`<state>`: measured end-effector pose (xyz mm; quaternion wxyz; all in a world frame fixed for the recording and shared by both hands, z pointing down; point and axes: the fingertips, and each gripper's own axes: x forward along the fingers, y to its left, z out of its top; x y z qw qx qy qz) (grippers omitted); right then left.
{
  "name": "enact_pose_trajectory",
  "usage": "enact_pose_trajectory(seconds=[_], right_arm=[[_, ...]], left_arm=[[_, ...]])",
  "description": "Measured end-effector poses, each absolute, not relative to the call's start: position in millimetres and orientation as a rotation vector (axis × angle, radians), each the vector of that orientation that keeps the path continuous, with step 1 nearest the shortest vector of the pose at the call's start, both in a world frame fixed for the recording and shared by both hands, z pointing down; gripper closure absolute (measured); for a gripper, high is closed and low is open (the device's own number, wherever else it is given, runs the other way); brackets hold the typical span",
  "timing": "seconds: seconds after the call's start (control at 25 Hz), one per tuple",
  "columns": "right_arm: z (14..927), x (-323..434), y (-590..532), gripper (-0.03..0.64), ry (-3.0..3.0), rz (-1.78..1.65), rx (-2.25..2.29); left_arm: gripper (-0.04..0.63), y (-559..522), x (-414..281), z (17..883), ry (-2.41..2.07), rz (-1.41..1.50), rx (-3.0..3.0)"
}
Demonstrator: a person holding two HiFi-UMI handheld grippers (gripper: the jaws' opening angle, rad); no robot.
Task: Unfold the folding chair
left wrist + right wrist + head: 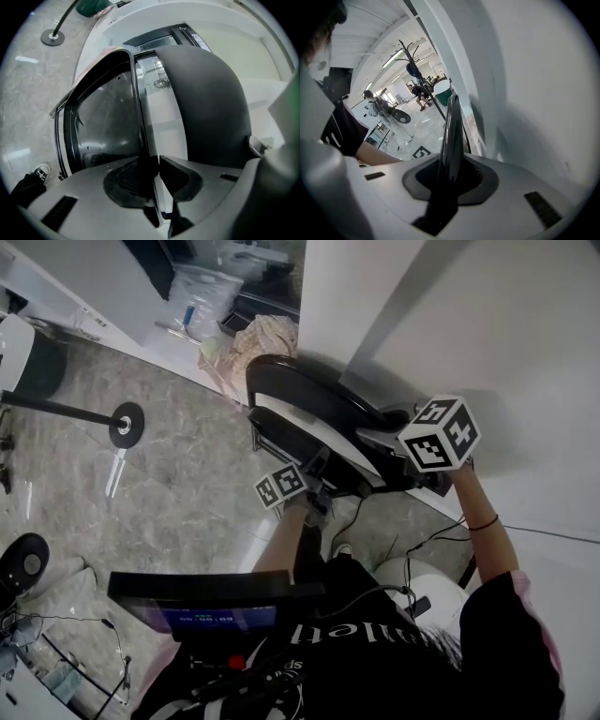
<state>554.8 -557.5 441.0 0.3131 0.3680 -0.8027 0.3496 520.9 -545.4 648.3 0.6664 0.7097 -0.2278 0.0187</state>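
**Both grippers on the folded chair, against the wall**

Pose: The left forearm (281, 545) reaches straight away from the body and low. The left gripper (317, 491) points nearly level at the near edge of the folding chair (309, 395). The right forearm (483, 521), with a dark wristband (485, 522), reaches further right and higher. The right gripper (405, 465) is tipped steeply down onto the chair's right side.

Jaws: In the right gripper view, the jaws are clamped narrow on a thin black panel seen edge-on. In the left gripper view, the jaws stand almost together with a thin chair edge (154, 187) running between the pads. They look pressed on it, though the contact is dim.

Chair: Folded flat and black, it stands tilted on the marble floor (169, 484), its top leaning towards the white wall (506, 334).

Room: The wall is tight behind and to the right of the chair. There is open floor to the left, as far as a round stand base (126, 425). A patterned cloth (267, 337) lies just beyond the chair's far end. Cables (422, 545) trail on the floor near the person's feet.
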Motion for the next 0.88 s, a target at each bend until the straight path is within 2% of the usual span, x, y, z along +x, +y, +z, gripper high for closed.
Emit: enact_pose_trajectory(seconds=[0.16, 0.4, 0.88], right_arm=[[436.0, 529.5, -538.8, 0.531, -2.11, 0.949, 0.964], [436.2, 501.5, -514.7, 0.531, -2.06, 1.044, 0.999], [433.7, 481.0, -444.2, 0.531, -2.125, 0.946, 0.993]], left_arm=[[0.519, -530.1, 500.0, 641.9, -0.529, 0.0, 1.587], [0.52, -513.0, 473.4, 645.2, -0.552, -0.023, 1.584], [0.515, -455.2, 455.3, 647.7, -0.642, -0.052, 1.583]])
